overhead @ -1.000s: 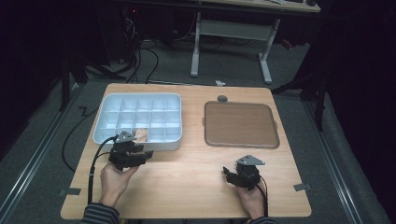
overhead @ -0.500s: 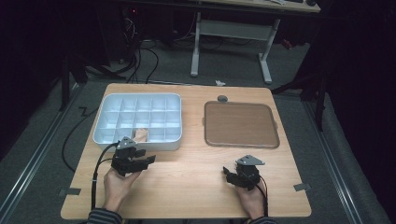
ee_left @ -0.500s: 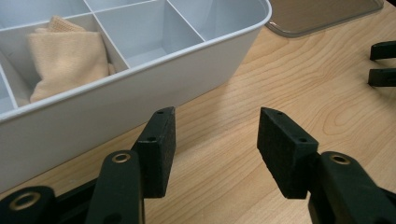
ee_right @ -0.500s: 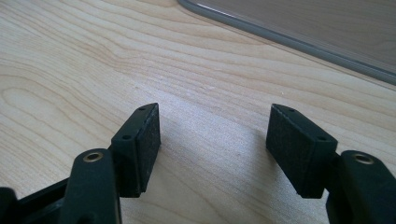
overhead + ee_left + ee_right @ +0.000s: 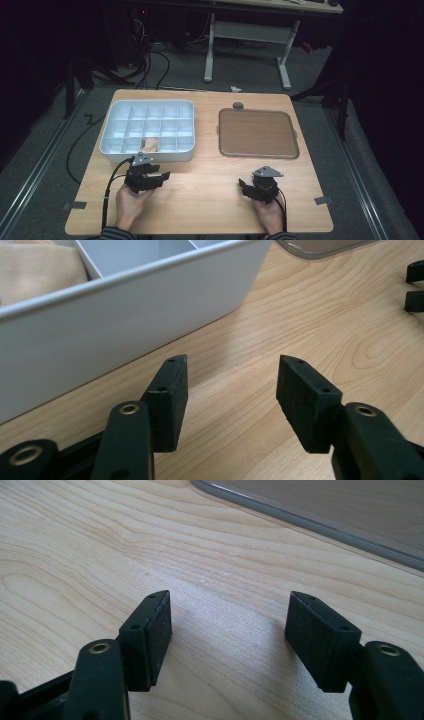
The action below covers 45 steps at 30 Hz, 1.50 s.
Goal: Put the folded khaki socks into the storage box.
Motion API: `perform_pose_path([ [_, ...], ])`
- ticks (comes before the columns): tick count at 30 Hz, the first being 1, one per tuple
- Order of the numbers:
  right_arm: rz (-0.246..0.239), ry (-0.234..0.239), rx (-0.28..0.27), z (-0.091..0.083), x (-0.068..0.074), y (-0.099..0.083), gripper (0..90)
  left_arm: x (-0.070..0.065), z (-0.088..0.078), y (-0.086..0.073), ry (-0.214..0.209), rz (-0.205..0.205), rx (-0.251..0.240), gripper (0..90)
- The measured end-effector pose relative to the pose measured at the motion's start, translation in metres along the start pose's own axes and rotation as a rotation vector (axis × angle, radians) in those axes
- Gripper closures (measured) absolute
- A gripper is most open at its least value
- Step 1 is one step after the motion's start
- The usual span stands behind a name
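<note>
A white divided tray point(image 5: 115, 148) sits at the table's left, with a beige piece point(image 5: 150, 145) in one front compartment. The same tray point(image 5: 125, 325) and beige piece point(image 5: 35, 267) appear in the left gripper view. My left gripper point(image 5: 159, 177) rests on the wood just in front of the tray, open and empty; its jaws point(image 5: 232, 385) stand wide apart. My right gripper point(image 5: 243, 186) lies near the front right, open with nothing between its jaws point(image 5: 230, 625). A brown flat tray point(image 5: 258, 133) lies at the right, its rim point(image 5: 310, 525) ahead of the right gripper.
A small grey round object point(image 5: 238, 105) lies behind the brown tray. The far gripper's jaw tips point(image 5: 415, 287) appear at the right edge of the left gripper view. Bare wood spans the table's middle and front. Desk legs and cables stand beyond the far edge.
The left hand and gripper have drawn back from the white tray toward the table's front edge. The right gripper has stayed in place.
</note>
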State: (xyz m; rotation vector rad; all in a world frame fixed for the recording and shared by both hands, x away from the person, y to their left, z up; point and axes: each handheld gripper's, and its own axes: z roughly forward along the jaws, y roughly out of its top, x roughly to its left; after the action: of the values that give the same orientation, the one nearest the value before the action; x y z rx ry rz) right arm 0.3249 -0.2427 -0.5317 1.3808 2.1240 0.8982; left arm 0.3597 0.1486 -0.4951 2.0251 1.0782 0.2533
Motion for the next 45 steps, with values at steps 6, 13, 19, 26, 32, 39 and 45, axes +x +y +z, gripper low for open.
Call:
perform_pose_path([
  [6,0.001,0.000,0.001,0.000,0.000,0.000,35.2,-0.005,0.008,-0.008,0.009,0.014,0.008,46.6],
  [13,0.001,0.001,0.001,0.000,0.000,0.000,35.2,-0.007,0.013,-0.019,0.031,0.021,0.003,45.8],
  [19,0.001,0.001,0.000,0.000,0.000,0.000,35.2,-0.008,0.017,-0.024,0.051,0.024,-0.001,44.8],
  [26,0.001,0.001,0.000,0.000,0.000,0.000,35.2,-0.010,0.025,-0.031,0.061,0.029,-0.004,43.7],
  [32,0.001,0.001,0.001,0.000,0.000,0.000,35.2,-0.012,0.026,-0.034,0.072,0.046,-0.023,43.1],
  [39,0.001,0.000,0.000,0.000,0.000,0.000,35.2,-0.014,0.027,-0.035,0.084,0.060,-0.026,40.7],
  [45,0.003,0.001,0.001,0.000,0.000,0.000,35.2,-0.015,0.028,-0.034,0.096,0.061,-0.026,40.1],
])
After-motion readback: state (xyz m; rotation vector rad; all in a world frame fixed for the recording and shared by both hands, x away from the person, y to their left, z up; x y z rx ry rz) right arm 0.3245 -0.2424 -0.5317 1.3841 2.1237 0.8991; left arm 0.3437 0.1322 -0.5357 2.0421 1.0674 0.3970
